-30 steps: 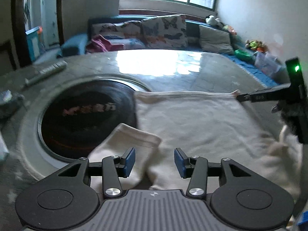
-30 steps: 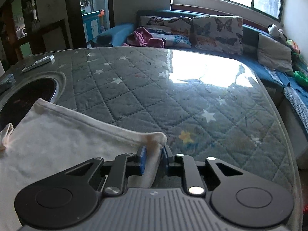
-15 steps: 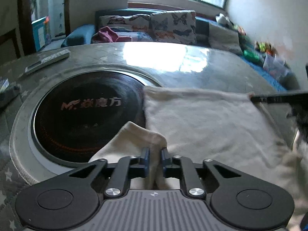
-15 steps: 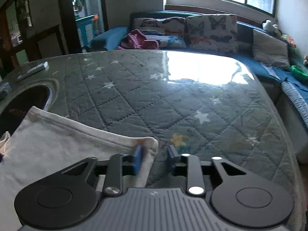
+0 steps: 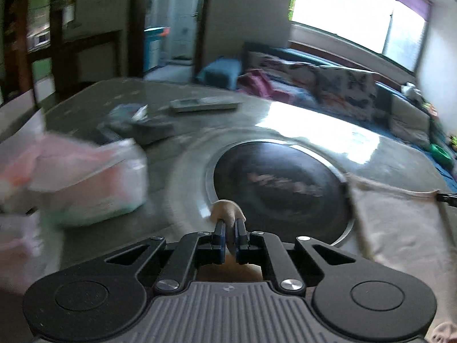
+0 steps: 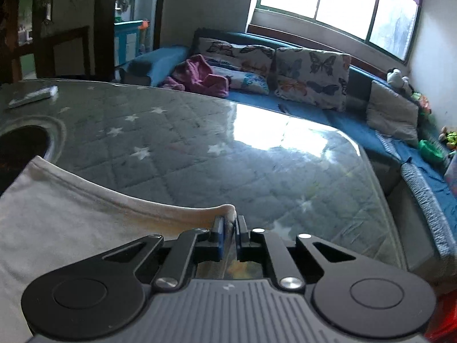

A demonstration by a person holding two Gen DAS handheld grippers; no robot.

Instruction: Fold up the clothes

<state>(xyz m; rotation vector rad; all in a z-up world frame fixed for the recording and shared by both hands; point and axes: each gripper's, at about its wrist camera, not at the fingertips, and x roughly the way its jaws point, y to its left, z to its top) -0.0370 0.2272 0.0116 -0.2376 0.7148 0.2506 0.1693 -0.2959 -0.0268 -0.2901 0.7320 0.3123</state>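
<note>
A cream garment [image 5: 400, 228] lies spread on the quilted table. In the left wrist view my left gripper [image 5: 230, 224] is shut on its sleeve end [image 5: 227, 210], held up over the rim of the round black cooktop [image 5: 280, 191]. The right wrist view shows the same garment [image 6: 71, 214] at the lower left, its hem running to a corner [image 6: 230, 211] pinched in my shut right gripper [image 6: 230, 223], slightly off the table. A tip of the right gripper [image 5: 445, 198] shows at the right edge of the left view.
A blurred plastic bag [image 5: 80, 180], a dark flat object [image 5: 142, 125] and a remote [image 5: 205, 104] lie on the table's left. The quilted star-pattern cover [image 6: 214, 148] stretches ahead of the right gripper. A blue sofa with butterfly cushions [image 6: 311, 77] stands behind.
The left gripper closed on the sleeve, then lifted and swung left. The right gripper opened briefly, then shut again on the hem corner and raised it a little.
</note>
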